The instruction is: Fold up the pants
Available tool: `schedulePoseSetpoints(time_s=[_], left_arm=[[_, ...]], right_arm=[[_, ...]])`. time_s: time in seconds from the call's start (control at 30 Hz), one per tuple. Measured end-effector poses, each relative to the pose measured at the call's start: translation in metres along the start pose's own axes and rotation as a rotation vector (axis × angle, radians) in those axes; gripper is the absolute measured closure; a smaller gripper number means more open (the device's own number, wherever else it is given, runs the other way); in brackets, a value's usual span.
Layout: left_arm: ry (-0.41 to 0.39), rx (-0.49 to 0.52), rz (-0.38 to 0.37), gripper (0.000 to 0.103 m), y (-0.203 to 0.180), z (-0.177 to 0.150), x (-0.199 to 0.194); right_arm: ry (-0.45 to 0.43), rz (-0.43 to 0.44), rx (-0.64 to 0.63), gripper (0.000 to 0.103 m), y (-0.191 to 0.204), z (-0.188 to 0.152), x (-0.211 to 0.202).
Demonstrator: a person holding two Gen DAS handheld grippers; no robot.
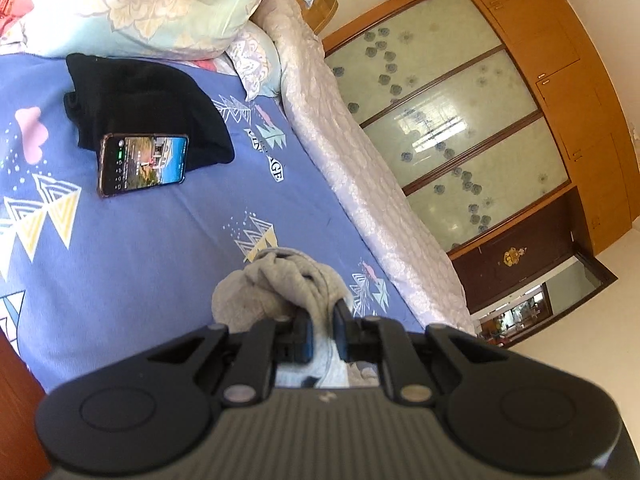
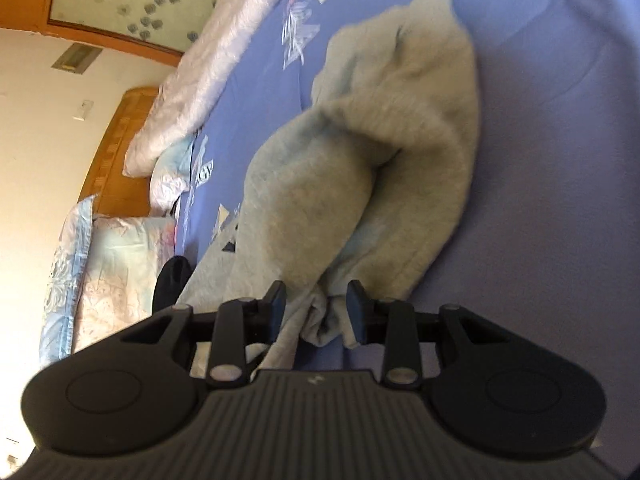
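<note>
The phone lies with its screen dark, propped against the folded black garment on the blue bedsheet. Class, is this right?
Not quite. The phone has its screen lit, showing an image, as the left wrist view shows. It does lean on the folded black garment, on the blue bedsheet.

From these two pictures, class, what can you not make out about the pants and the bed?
- Grey pants: left wrist view, most hidden behind the left hand-held gripper.
- Pants' far end: right wrist view, blurred.
- Phone screen: too small.
- Black garment: cut off by pants, right hand-held gripper.
</note>
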State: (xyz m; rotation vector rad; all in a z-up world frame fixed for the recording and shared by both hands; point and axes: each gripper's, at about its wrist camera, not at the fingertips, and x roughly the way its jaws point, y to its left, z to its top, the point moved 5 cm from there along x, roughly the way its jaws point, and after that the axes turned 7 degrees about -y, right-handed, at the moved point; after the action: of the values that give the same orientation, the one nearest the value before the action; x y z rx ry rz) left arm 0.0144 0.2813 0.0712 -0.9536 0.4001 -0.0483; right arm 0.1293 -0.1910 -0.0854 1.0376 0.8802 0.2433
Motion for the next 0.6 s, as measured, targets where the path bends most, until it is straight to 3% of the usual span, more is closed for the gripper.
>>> schedulePoseSetpoints(time_s=[0.17,0.2,0.27,0.3,0.4,0.5,0.6], left_arm=[[-0.006,0.019,-0.008,0.093,-0.004,0.004,-0.002],[-0.011,0.023,-0.009,0.093,-0.006,0.005,-0.004],[-0.014,0.022,-0.015,0.093,-0.008,0.008,-0.005],[-0.013,0.02,-0.02,0.093,-0.009,0.009,-0.005],[-0.018,0.029,-0.031,0.093,-0.013,0.006,-0.006],[-0.029,0.012,-0.025,0.093,-0.009,0.003,-0.002],[0.002,-0.032,0.008,0.093,0.003,-0.007,0.009]], right_arm=[[0.066,0.006,0.029,0.066,0.007,-0.021,0.019],[0.072,0.002,0.017,0.07,0.007,-0.021,0.02],[0.071,-0.033,-0.048,0.093,0.011,-0.021,0.02],[0.067,-0.042,-0.08,0.093,0.016,-0.016,0.019],[-0.041,0.002,-0.189,0.094,0.06,0.027,0.005],[-0.189,0.067,-0.355,0.093,0.13,0.068,-0.021],[-0.272,0.062,-0.54,0.093,0.169,0.073,-0.038]])
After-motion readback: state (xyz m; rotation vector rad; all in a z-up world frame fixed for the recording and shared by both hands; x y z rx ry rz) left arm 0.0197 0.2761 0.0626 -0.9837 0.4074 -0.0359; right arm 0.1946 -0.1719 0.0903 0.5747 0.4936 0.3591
